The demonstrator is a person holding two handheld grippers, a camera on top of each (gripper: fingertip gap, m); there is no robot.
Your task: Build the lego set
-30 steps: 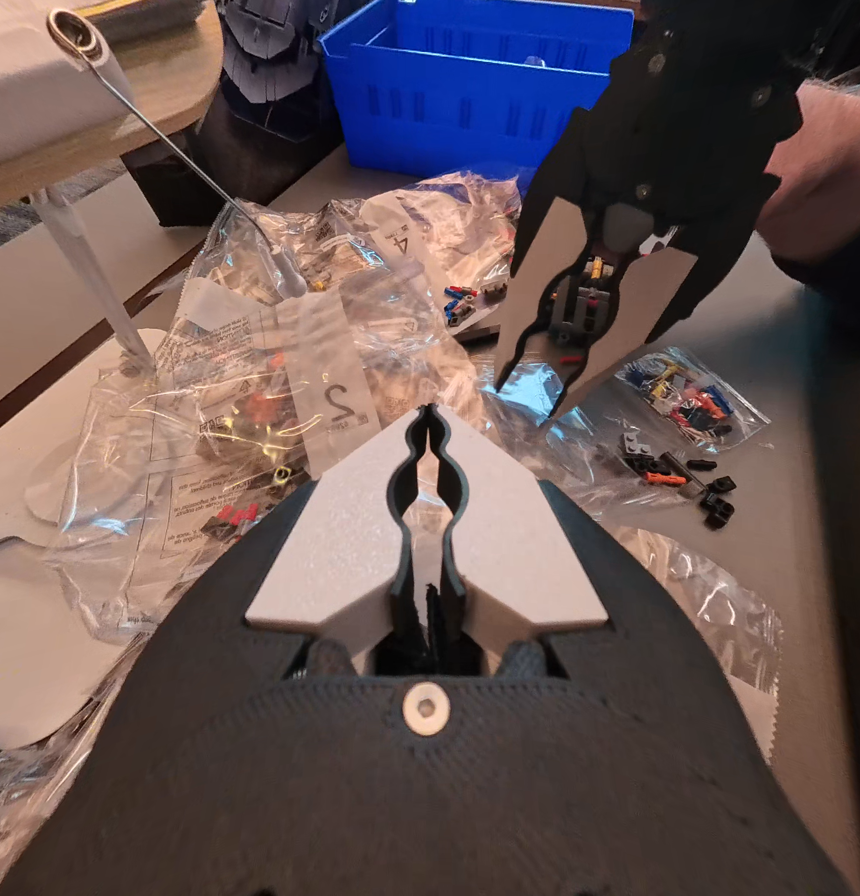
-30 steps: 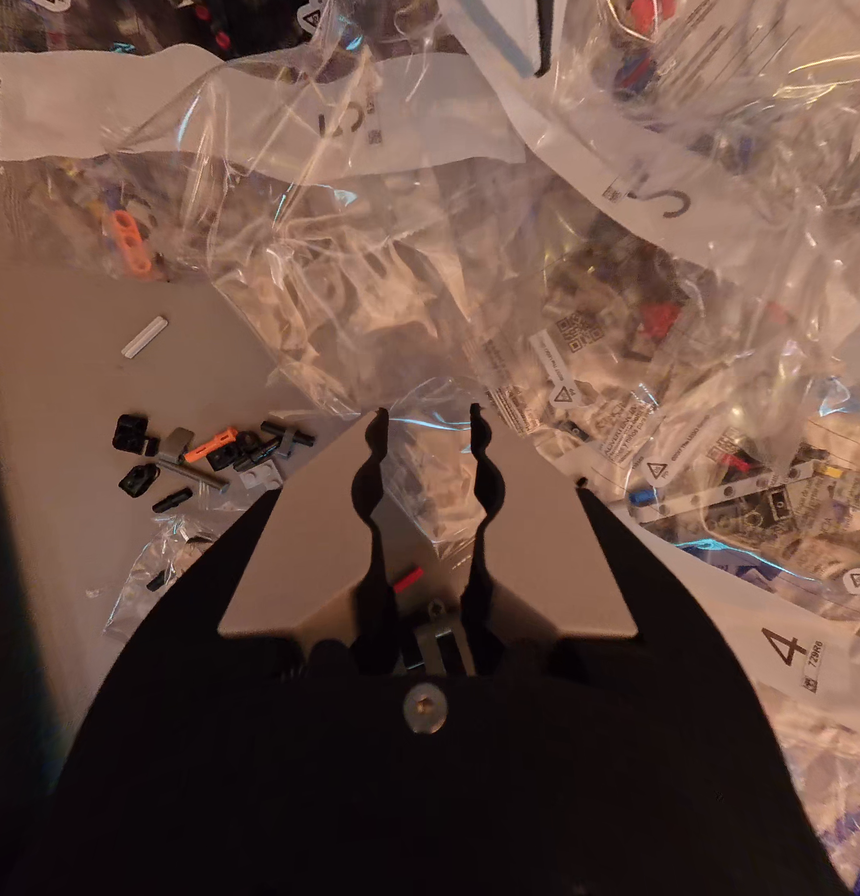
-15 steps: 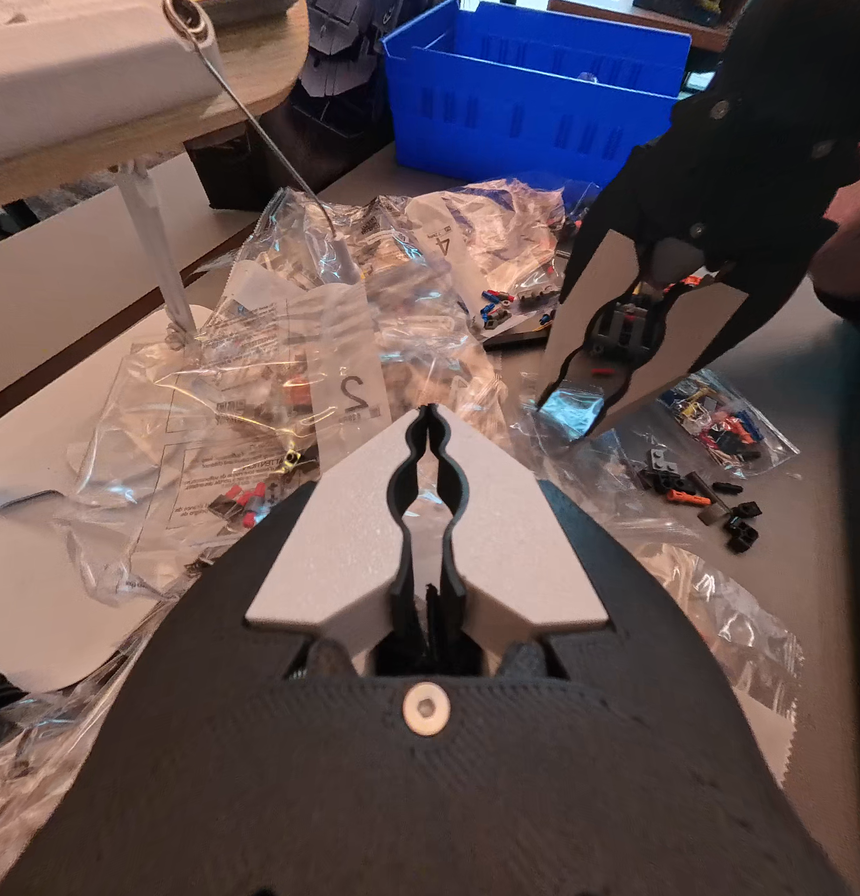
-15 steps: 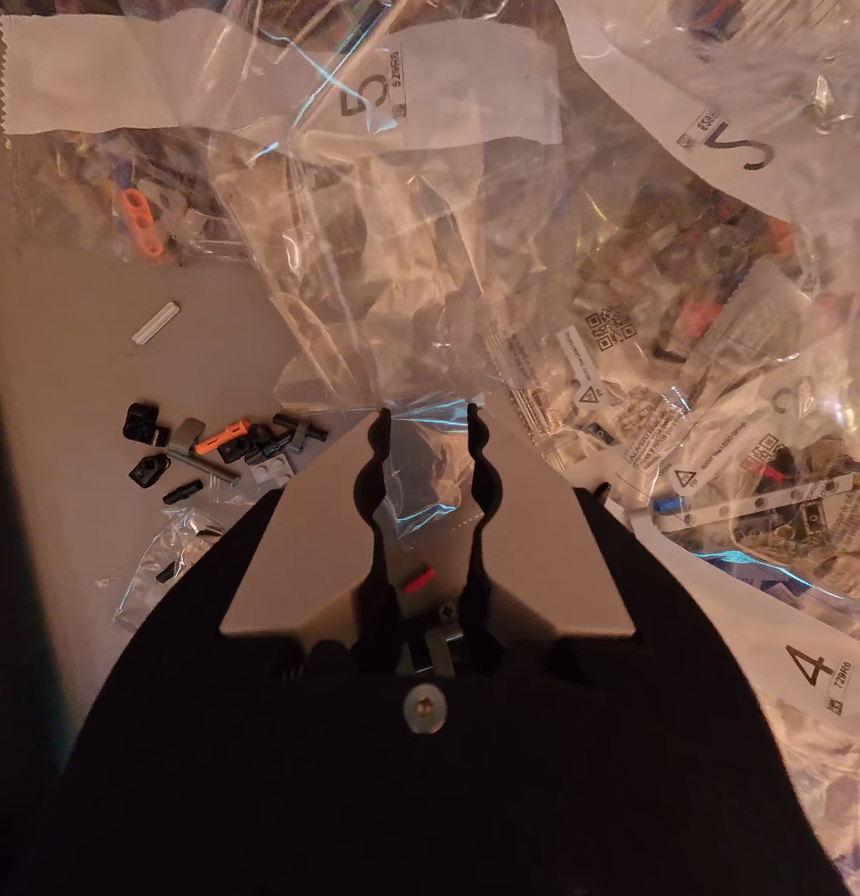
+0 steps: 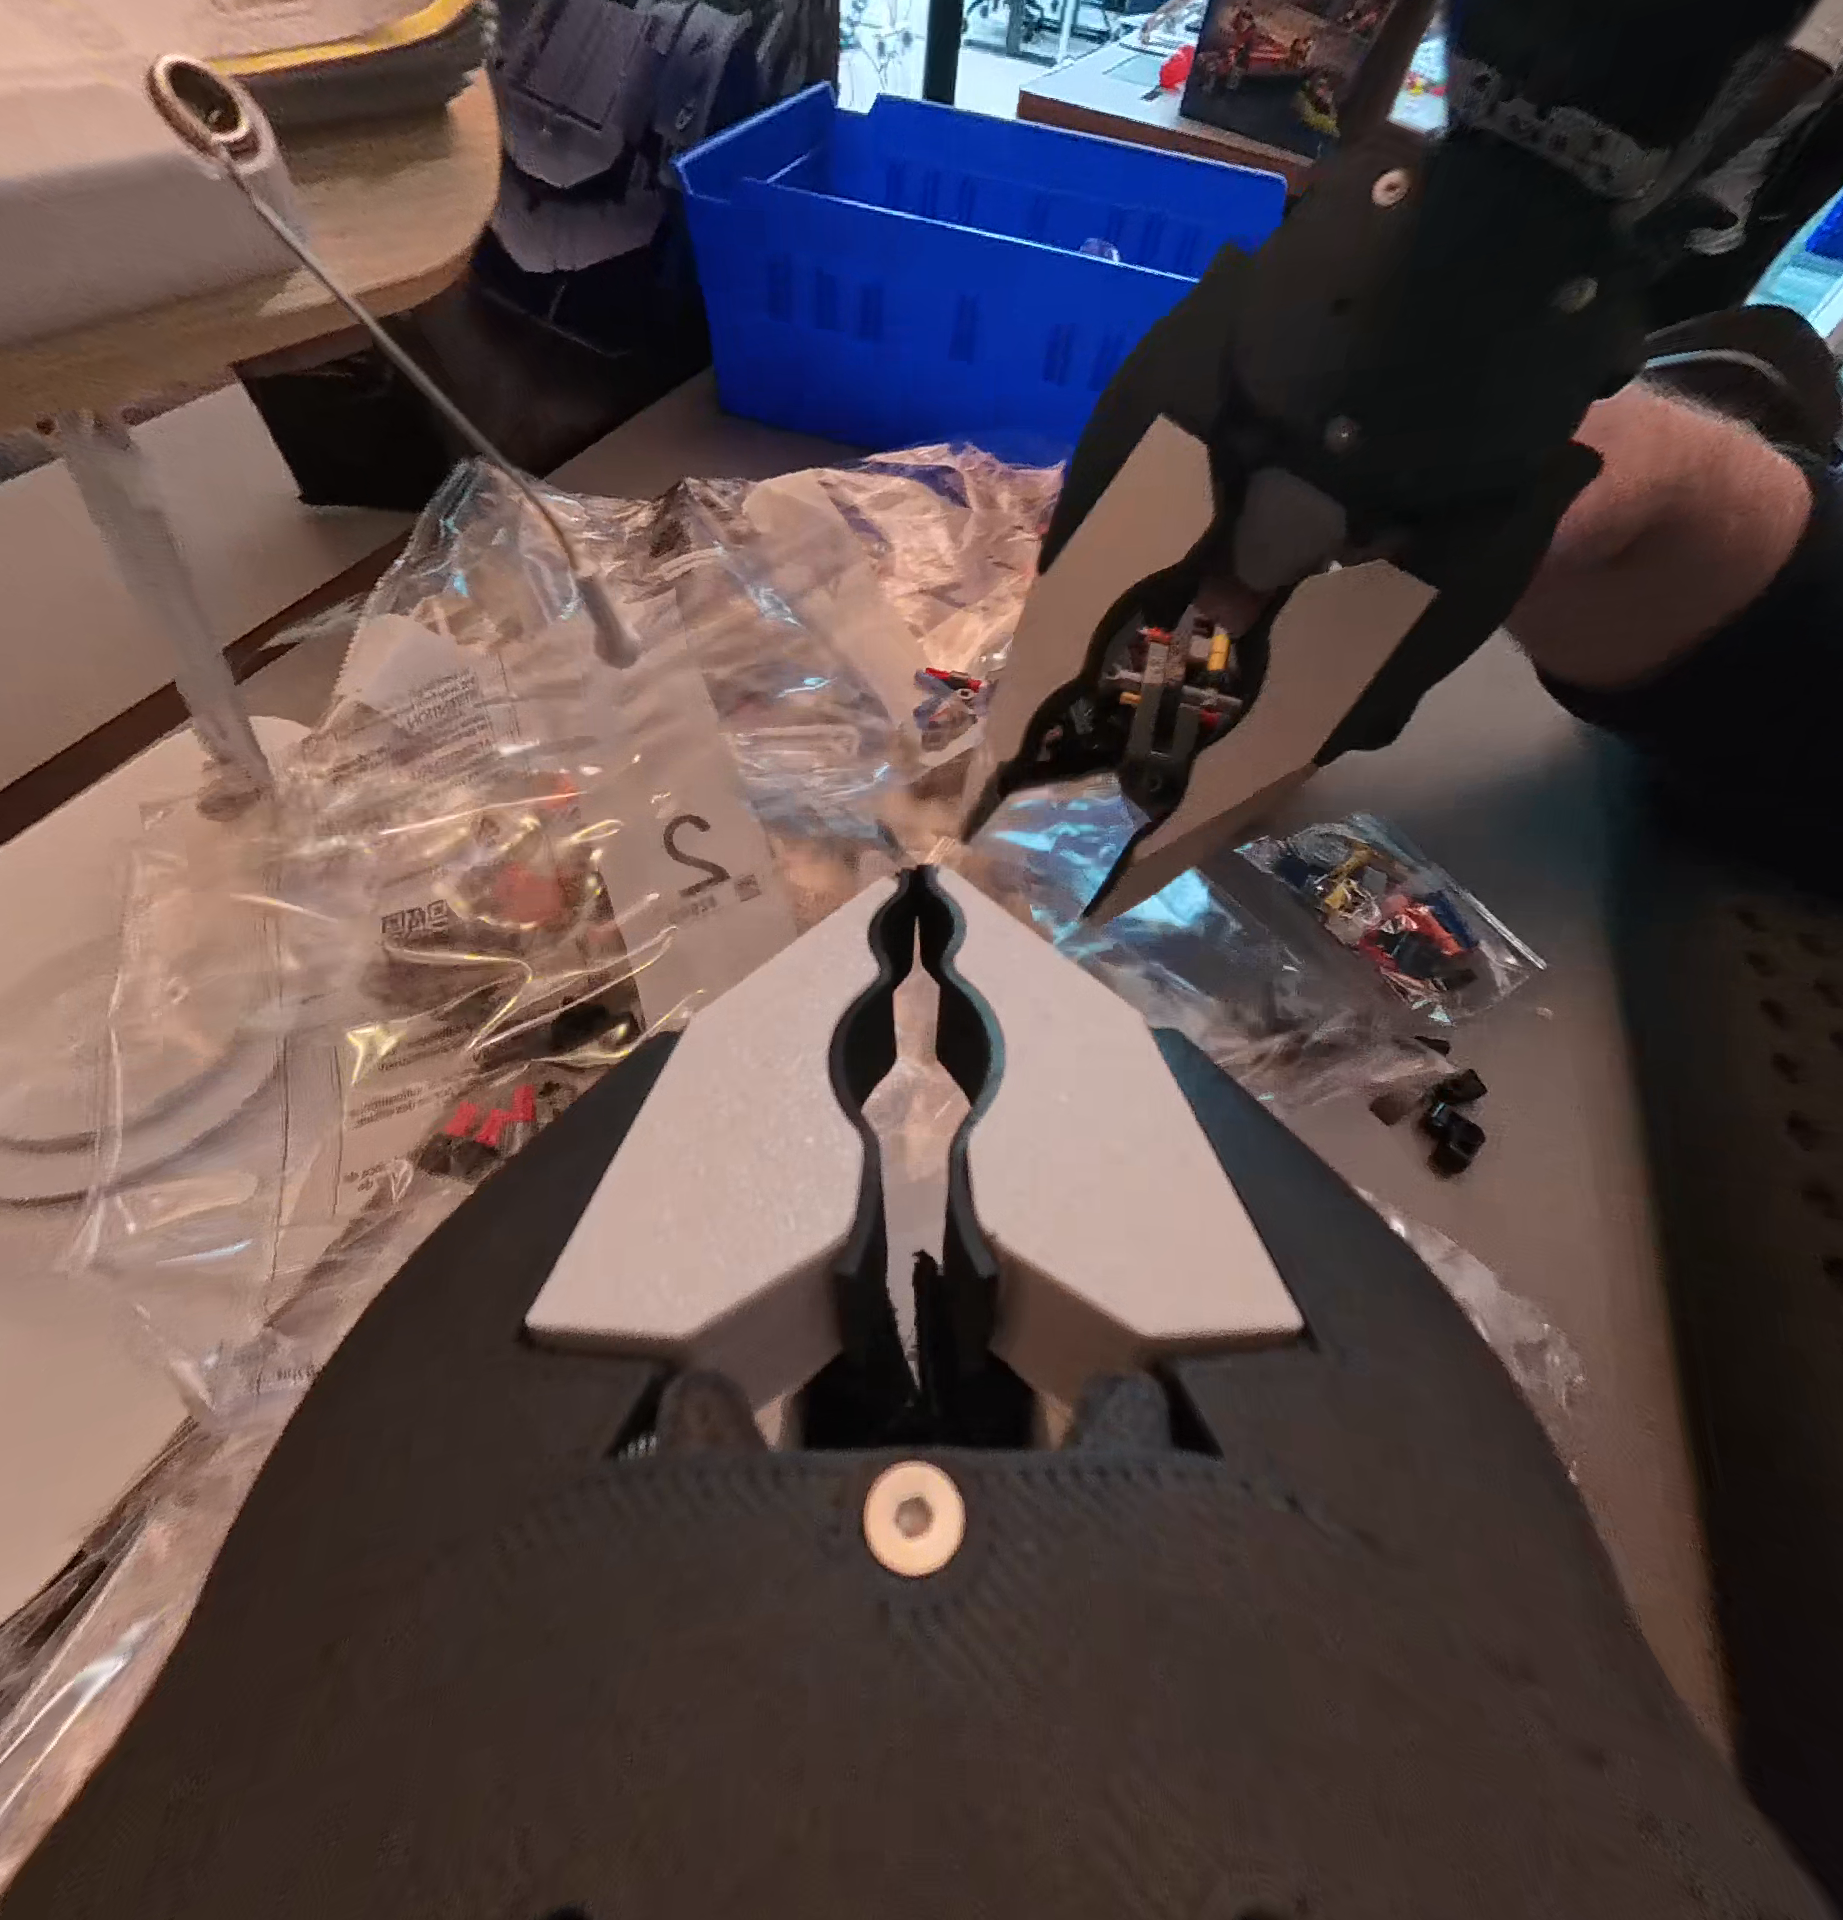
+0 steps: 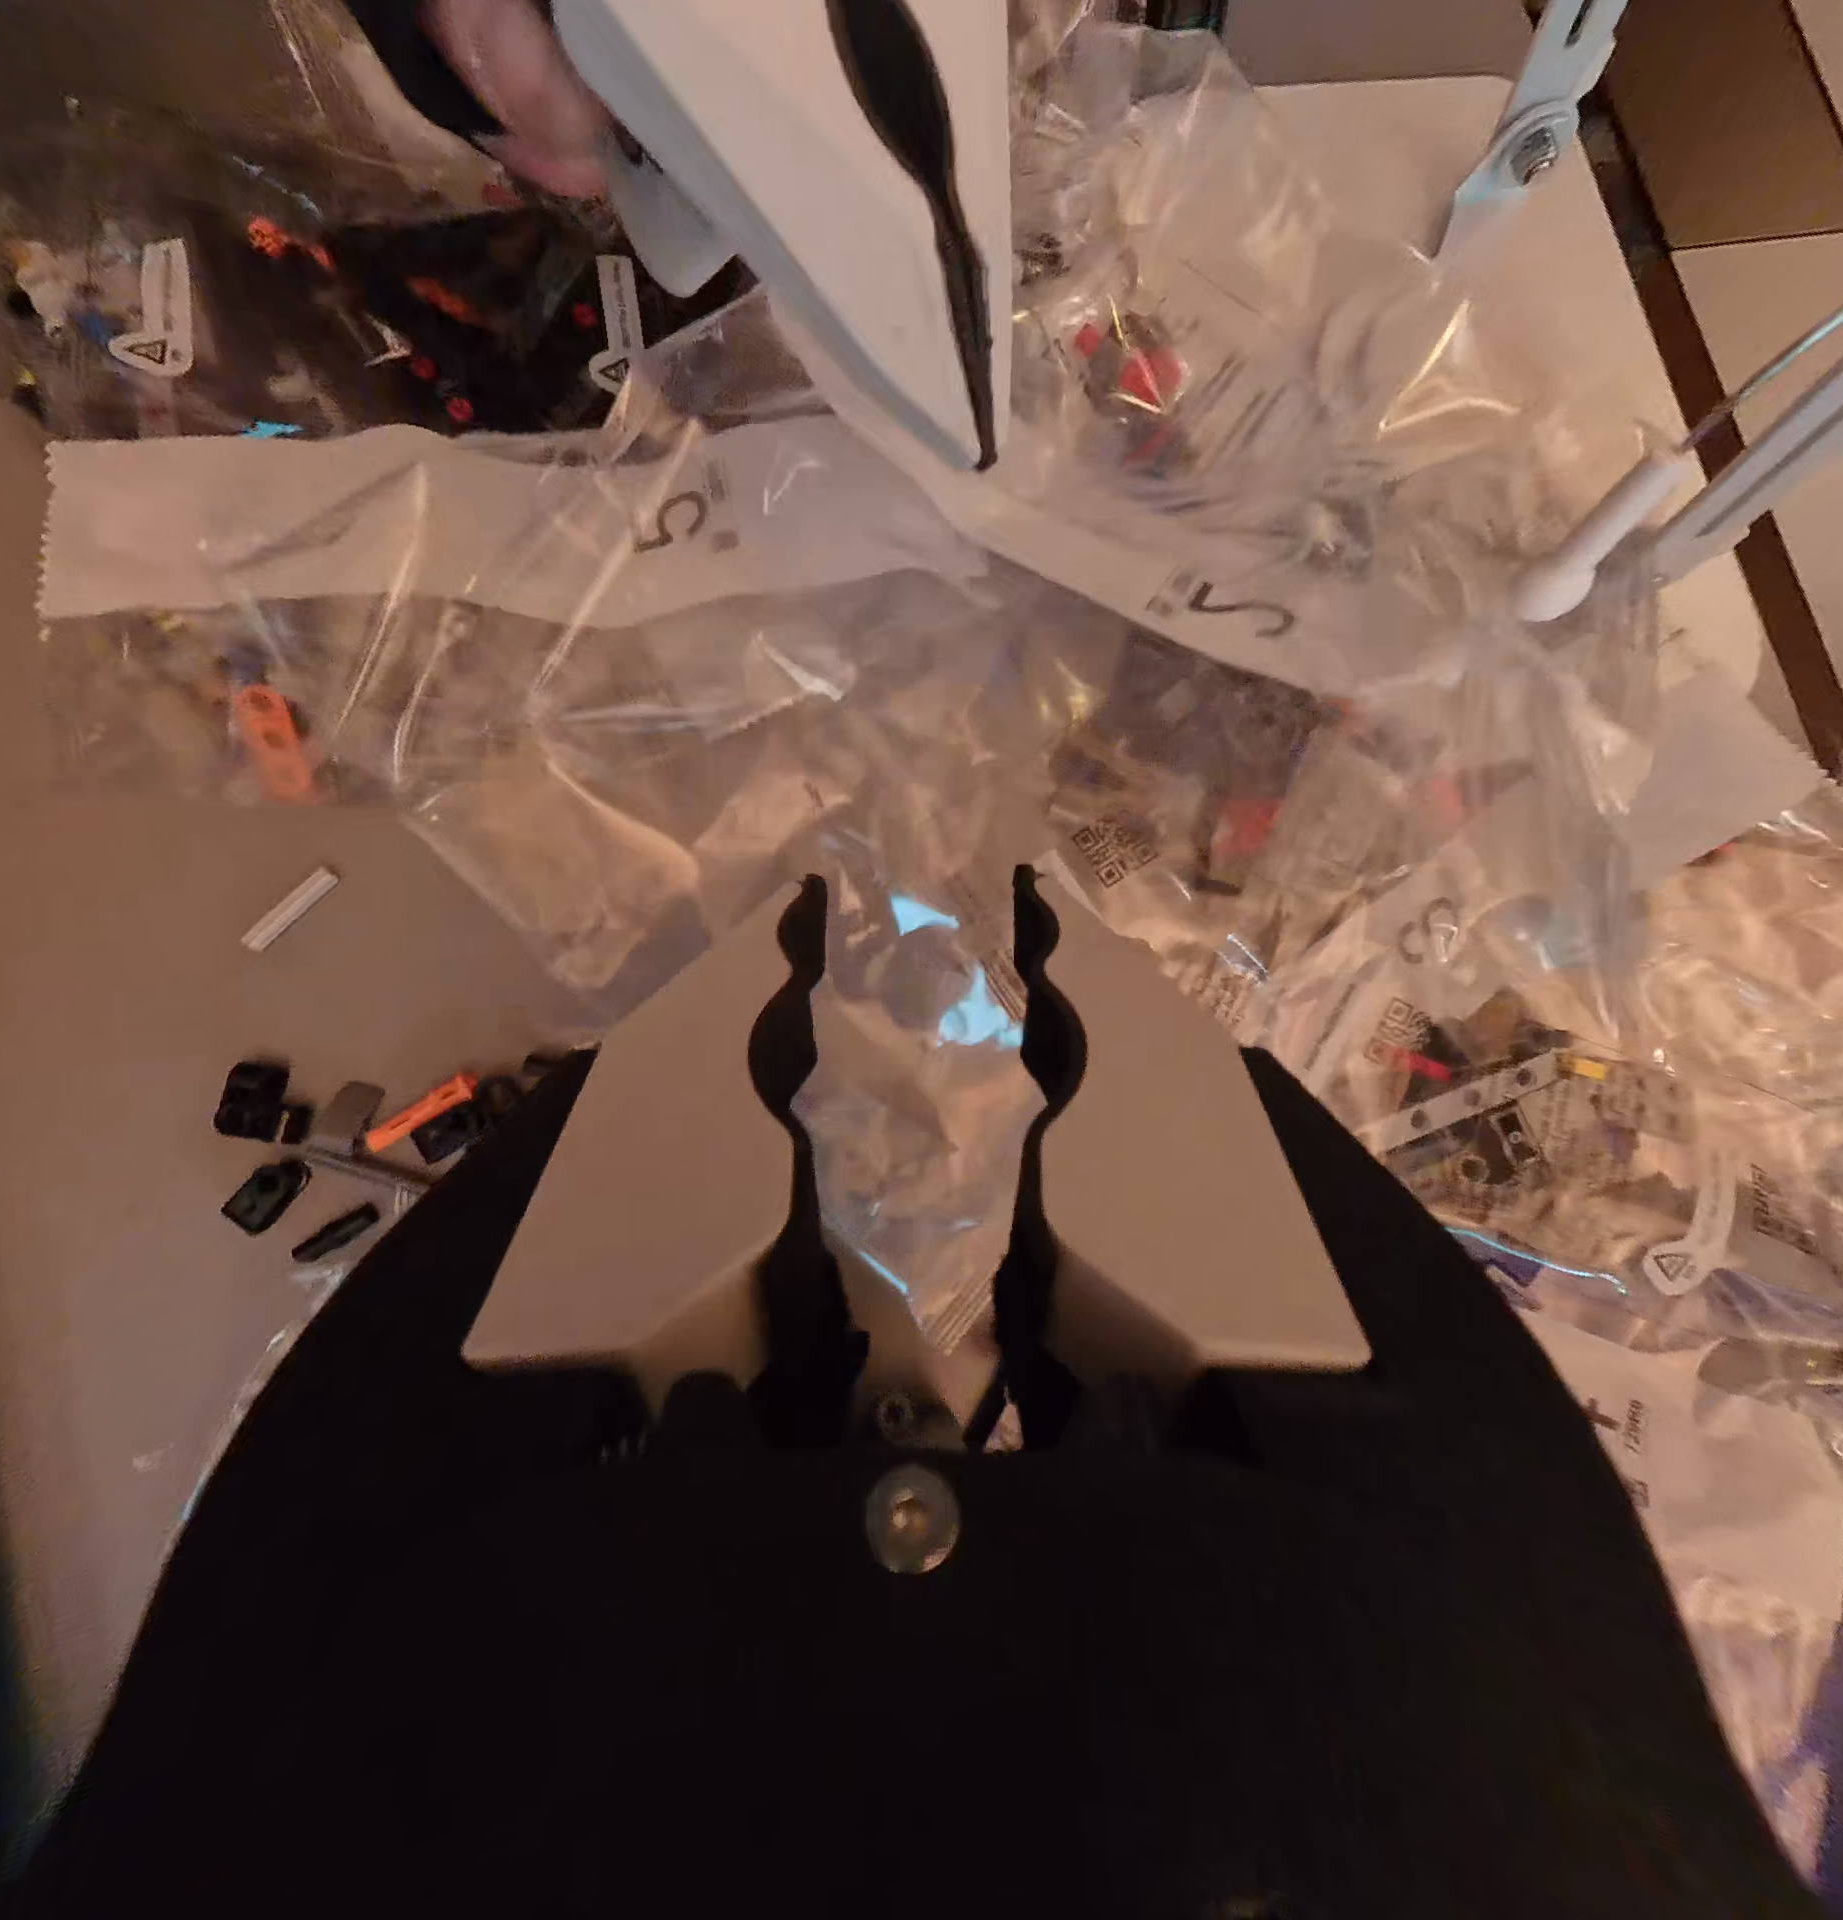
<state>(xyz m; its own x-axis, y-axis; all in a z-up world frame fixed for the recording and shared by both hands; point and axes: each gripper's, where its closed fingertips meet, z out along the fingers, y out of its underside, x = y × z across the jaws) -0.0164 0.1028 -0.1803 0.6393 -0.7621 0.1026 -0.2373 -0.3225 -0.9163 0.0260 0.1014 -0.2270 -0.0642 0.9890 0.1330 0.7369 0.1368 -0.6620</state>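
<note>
Left wrist view: left gripper (image 5: 919, 878) w/ tips pinched together, nothing seen between them, hovering over the clear parts bags (image 5: 460, 831). At 1 o'clock the right gripper (image 5: 1042, 873) hangs tips-down, fingers spread; a small grey lego sub-assembly (image 5: 1166, 686) shows through its gap, can't tell if it's gripped or just behind. Blue bin (image 5: 958, 301) at 12 o'clock on the grey table (image 5: 1582, 790). Small bag of mixed pieces (image 5: 1384, 925) at 3 o'clock.

Right wrist view: right gripper's jaws wide, only bag plastic visible between. Loose black, grey and orange lego pieces (image 6: 345, 1132) at 9 o'clock, touching the table. White bar piece (image 6: 288, 907) lies apart at 10.
</note>
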